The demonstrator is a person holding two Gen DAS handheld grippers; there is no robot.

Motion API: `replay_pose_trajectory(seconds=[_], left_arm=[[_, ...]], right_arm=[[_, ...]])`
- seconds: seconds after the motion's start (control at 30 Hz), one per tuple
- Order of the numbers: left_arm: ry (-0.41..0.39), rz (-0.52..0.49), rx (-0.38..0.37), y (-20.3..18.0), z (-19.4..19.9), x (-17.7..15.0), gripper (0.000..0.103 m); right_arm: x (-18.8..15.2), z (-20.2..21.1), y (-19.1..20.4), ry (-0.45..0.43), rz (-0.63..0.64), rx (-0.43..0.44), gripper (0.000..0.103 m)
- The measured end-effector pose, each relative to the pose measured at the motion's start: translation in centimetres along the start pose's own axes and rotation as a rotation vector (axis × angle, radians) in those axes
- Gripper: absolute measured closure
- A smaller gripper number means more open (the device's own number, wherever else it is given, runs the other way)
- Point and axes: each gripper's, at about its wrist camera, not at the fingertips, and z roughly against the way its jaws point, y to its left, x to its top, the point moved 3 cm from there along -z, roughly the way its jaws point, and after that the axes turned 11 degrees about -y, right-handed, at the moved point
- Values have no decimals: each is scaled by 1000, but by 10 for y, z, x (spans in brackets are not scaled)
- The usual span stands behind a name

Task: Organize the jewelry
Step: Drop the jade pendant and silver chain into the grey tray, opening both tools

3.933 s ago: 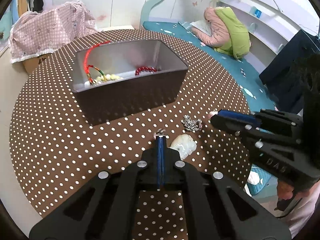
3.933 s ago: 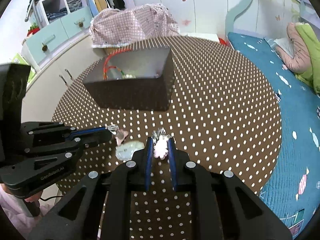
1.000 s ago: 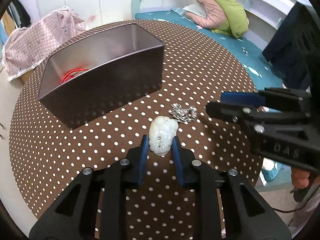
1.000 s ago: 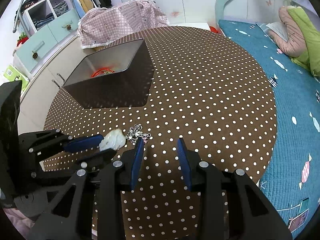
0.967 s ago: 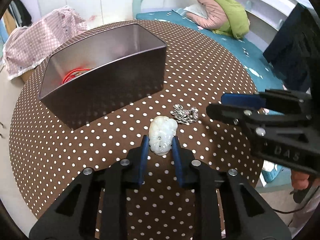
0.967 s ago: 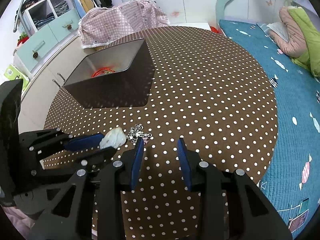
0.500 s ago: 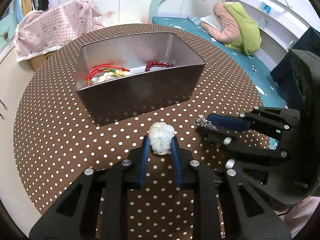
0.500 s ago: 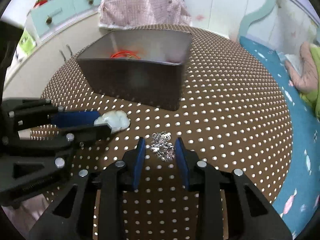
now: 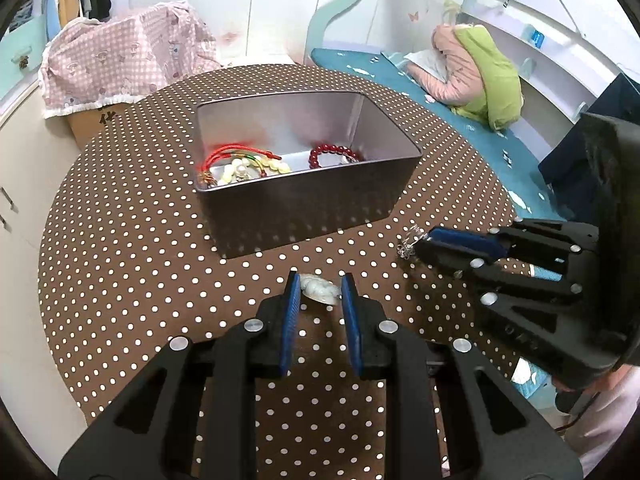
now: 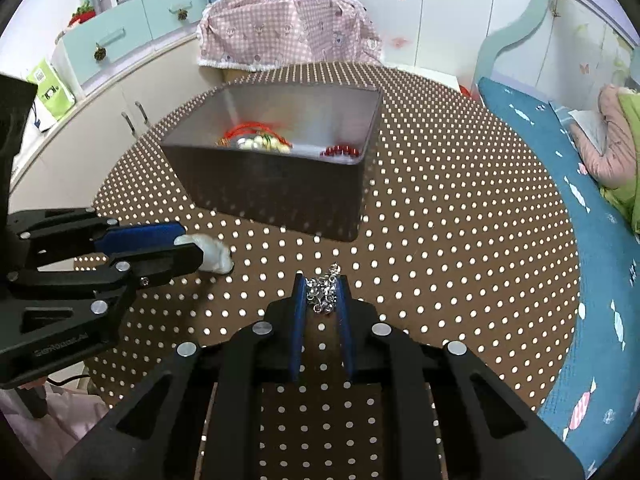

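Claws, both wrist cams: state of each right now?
Left claw: closed on the white carved pendant, held above the table.
Right claw: closed on the silver chain.

Table (image 9: 120,280): you have a round top in a brown cloth with white dots.
Pink checked cover (image 10: 288,32): it drapes over something just beyond the table's far edge.
Cabinets (image 10: 132,28): pale teal drawers stand past your table's far left edge.
Bed (image 9: 460,116): teal bedding runs along the right edge.
Bundle (image 9: 480,72): pink and green, possibly a jacket, lies on the bed.
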Motion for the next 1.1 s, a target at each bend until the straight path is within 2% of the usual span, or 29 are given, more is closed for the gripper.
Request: replay_pose_trajectory(seconds=[0.53, 0.77, 0.93, 1.1], left_arm=[[-60, 13, 15, 7, 27, 11, 82], [-131, -29, 34, 3, 47, 38, 82], [-211, -54, 40, 2, 62, 67, 82], [-212, -42, 45, 9, 46, 85, 82]], right_arm=[[37, 27, -2, -112, 6, -6, 89], [66, 34, 6, -179, 39, 14, 89], [83, 30, 11, -207, 56, 33, 89], [92, 8, 8, -184, 49, 45, 89]])
